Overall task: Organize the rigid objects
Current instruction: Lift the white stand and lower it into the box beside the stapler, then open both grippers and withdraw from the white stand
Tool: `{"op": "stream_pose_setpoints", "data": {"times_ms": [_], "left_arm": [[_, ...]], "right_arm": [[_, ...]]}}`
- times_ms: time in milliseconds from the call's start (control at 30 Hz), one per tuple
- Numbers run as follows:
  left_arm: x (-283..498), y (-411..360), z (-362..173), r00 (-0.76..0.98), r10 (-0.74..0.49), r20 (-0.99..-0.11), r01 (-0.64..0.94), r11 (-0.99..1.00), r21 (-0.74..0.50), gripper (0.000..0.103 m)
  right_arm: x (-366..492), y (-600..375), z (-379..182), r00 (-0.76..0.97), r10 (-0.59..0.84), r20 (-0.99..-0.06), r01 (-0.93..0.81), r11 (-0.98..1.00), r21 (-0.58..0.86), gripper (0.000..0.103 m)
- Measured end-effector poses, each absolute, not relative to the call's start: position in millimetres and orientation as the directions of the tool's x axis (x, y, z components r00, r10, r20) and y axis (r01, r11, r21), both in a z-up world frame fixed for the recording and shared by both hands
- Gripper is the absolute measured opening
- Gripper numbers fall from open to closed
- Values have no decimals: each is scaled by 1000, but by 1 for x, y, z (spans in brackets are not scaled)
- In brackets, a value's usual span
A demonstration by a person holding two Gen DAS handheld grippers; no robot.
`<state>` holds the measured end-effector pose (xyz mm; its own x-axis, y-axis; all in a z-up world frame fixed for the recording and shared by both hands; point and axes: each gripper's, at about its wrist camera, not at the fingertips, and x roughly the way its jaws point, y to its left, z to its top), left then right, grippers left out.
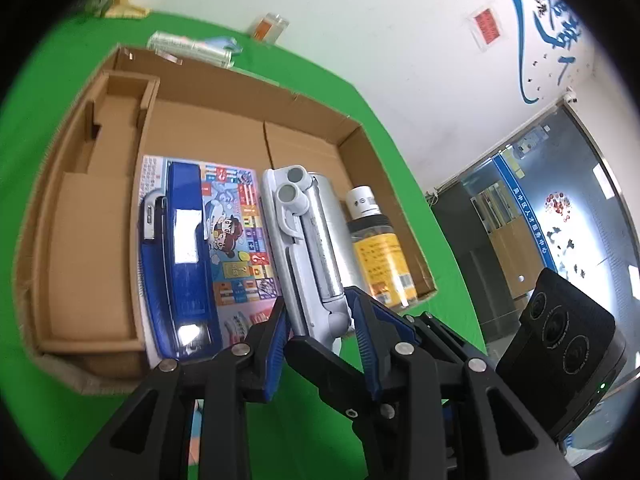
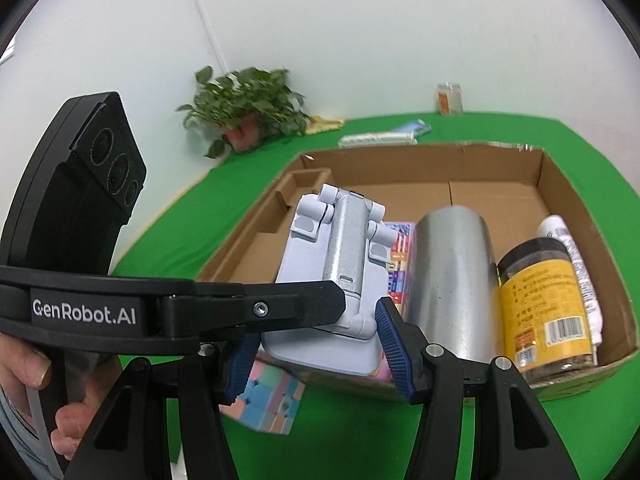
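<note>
A white and silver folding phone stand (image 2: 340, 248) hangs tilted over the near edge of an open cardboard box (image 2: 560, 184). My right gripper (image 2: 318, 356) is shut on its flat base plate. My left gripper (image 1: 324, 328) is shut on the stand's (image 1: 290, 240) lower hinge end; one of its fingers (image 2: 316, 296) crosses the stand from the left. In the box lie a colourful case (image 1: 240, 240) with a blue stapler (image 1: 186, 248) and a phone (image 1: 150, 216) on it, a silver cylinder (image 2: 452, 280), a yellow-label jar (image 2: 544, 308) and a white tube (image 2: 572, 256).
The box sits on a green table (image 2: 400, 440). A pastel cube (image 2: 268, 400) lies just in front of the box, under the stand. A potted plant (image 2: 244, 112), a flat packet (image 2: 380, 140) and a small jar (image 2: 450, 98) stand at the back. A hand (image 2: 32, 368) holds the left gripper's handle.
</note>
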<state>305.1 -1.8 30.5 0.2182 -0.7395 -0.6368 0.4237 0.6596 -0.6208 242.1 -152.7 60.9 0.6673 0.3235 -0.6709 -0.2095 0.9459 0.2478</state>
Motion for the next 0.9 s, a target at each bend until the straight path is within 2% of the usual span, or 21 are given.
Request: {"op": "stream_pose_setpoints", "data": {"times_ms": [100, 300, 400, 467, 600, 633, 667, 700, 733, 767, 800, 867, 900], "left_arm": [[318, -7, 16, 189, -738, -648, 407, 660, -632, 31], [323, -15, 1, 184, -671, -718, 408, 717, -565, 32], [322, -10, 6, 222, -635, -740, 424, 746, -513, 36], [319, -3, 13, 255, -631, -733, 434, 752, -496, 37], [303, 11, 25, 359, -575, -735, 450, 797, -404, 37], [292, 17, 30, 412, -549, -727, 453, 816, -359, 37], [286, 20, 34, 450, -531, -718, 454, 828, -328, 37], [277, 23, 39, 495, -505, -707, 453, 844, -287, 44], [260, 27, 46, 572, -464, -676, 449, 867, -216, 50], [246, 31, 52, 633, -437, -639, 442, 882, -165, 75], [237, 35, 54, 675, -412, -612, 426, 895, -133, 94], [208, 44, 58, 776, -347, -527, 368, 927, -68, 101], [200, 46, 58, 792, -333, -512, 361, 931, -47, 101]], "right_arm": [[258, -156, 45, 644, 302, -703, -178, 953, 246, 54], [270, -152, 17, 609, 267, -747, -146, 963, 226, 54], [268, -148, 14, 615, 259, -744, -151, 966, 211, 56], [264, -147, 16, 618, 274, -737, -160, 962, 223, 70], [244, -145, 26, 668, 249, -701, -182, 968, 171, 74], [237, -146, 29, 683, 242, -689, -184, 970, 158, 82], [230, -146, 32, 696, 232, -680, -184, 972, 144, 97], [222, -148, 35, 717, 213, -664, -179, 977, 119, 103], [215, -150, 38, 734, 202, -648, -180, 979, 101, 103], [208, -151, 39, 743, 198, -639, -185, 979, 87, 103], [202, -154, 39, 742, 216, -634, -199, 975, 99, 103], [188, -159, 40, 748, 217, -627, -191, 975, 111, 103], [181, -160, 40, 753, 208, -624, -186, 977, 103, 103]]}}
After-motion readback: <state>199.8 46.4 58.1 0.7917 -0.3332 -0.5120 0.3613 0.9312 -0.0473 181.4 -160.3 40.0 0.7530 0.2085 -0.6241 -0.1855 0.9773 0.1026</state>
